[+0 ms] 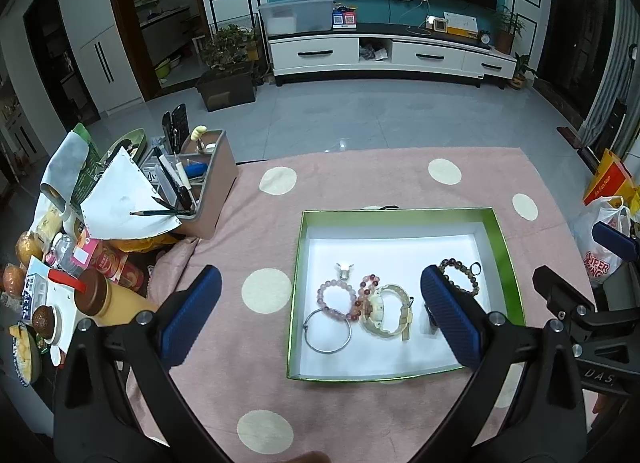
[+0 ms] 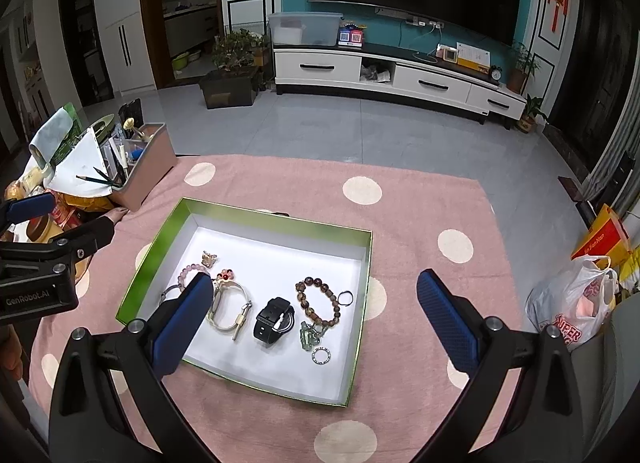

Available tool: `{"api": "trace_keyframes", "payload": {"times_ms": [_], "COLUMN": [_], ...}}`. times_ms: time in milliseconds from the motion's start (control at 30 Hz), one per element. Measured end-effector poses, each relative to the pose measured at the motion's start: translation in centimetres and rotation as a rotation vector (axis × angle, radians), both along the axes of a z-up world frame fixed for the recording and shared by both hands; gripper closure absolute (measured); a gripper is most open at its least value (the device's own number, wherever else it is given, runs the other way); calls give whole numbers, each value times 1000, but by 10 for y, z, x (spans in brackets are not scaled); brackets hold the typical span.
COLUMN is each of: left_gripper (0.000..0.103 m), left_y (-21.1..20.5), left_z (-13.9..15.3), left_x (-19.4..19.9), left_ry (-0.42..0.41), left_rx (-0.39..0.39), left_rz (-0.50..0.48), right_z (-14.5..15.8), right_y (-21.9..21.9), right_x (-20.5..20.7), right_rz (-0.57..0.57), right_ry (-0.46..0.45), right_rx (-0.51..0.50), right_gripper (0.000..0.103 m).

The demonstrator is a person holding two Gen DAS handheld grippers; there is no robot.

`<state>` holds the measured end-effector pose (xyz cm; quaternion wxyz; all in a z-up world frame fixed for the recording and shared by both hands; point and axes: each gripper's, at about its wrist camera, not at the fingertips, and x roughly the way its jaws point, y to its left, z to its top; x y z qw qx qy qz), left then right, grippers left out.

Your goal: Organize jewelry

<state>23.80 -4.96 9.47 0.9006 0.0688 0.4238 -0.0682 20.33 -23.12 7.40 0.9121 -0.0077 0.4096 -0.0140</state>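
Note:
A green-rimmed box point(image 1: 505, 251) point(image 2: 276, 219) with a white floor lies on the pink dotted cloth. In it lie a pink bead bracelet point(image 1: 337, 299), a silver bangle point(image 1: 327, 330), a cream watch point(image 1: 387, 311) point(image 2: 228, 309), a black watch point(image 2: 275, 319), a brown bead bracelet point(image 1: 460, 275) point(image 2: 318, 302), a jade charm point(image 2: 310, 335) and a small ring point(image 2: 321, 355). My left gripper point(image 1: 320, 311) is open and empty above the box's front left. My right gripper point(image 2: 316, 311) is open and empty above the box.
A pink organizer point(image 1: 208, 179) point(image 2: 140, 167) with pens and paper stands at the cloth's far left, with snacks and a cup point(image 1: 96, 295) beside it. A plastic bag point(image 2: 576, 303) sits off the right edge. The cloth point(image 2: 420, 215) lies around the box.

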Motion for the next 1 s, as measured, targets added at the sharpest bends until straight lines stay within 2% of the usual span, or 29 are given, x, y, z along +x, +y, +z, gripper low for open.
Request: {"api": "trace_keyframes", "payload": {"times_ms": [1000], "left_gripper": [2], "left_y": [1], "left_z": [-11], "left_x": [5], "left_ry": [-1], "left_rx": [31], "left_rz": [4], "right_z": [-12], "right_y": [1], "right_x": [3], "right_rz": [-6], "right_ry": [11], "right_rx": [-18], "right_gripper": [1]}}
